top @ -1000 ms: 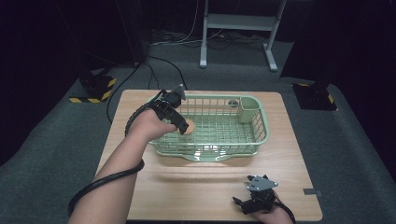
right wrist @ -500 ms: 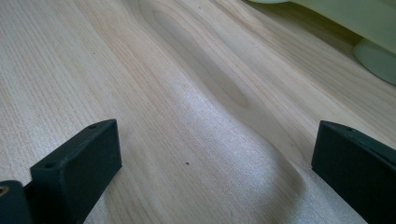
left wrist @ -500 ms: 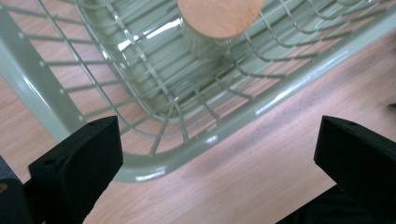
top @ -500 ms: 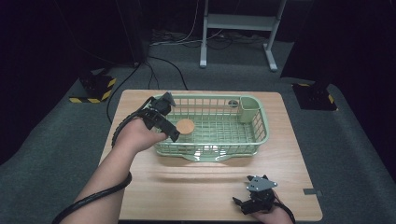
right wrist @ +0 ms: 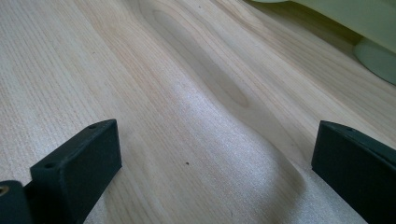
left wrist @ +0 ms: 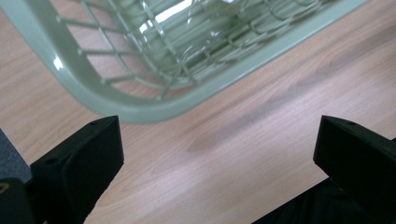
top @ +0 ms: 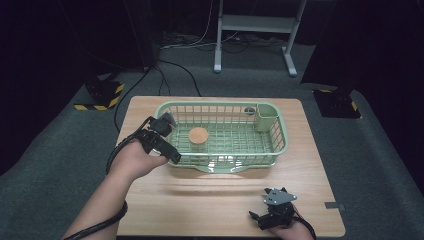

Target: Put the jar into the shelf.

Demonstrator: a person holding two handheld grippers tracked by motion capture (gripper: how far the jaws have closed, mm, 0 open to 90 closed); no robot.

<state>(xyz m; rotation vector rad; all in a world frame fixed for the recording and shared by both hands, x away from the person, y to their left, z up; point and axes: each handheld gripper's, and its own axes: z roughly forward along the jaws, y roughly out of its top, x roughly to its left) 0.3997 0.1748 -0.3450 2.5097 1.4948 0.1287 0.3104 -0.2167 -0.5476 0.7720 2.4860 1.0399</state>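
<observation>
A dark room surrounded the wooden table (top: 220, 195), which stood on grey carpet. On it sat a green basket (top: 280, 145), its long axis running left to right across the table, with a small cup compartment (top: 266, 118) at its far right corner. A round brown disc (top: 198, 134) lay flat on the basket floor, left of centre. The left gripper (top: 167, 150) hovered just outside the basket's left end, jaws spread wide and holding nothing. The right gripper (top: 262, 216) rested at the table's near edge, well apart from the basket, jaws likewise wide and empty.
</observation>
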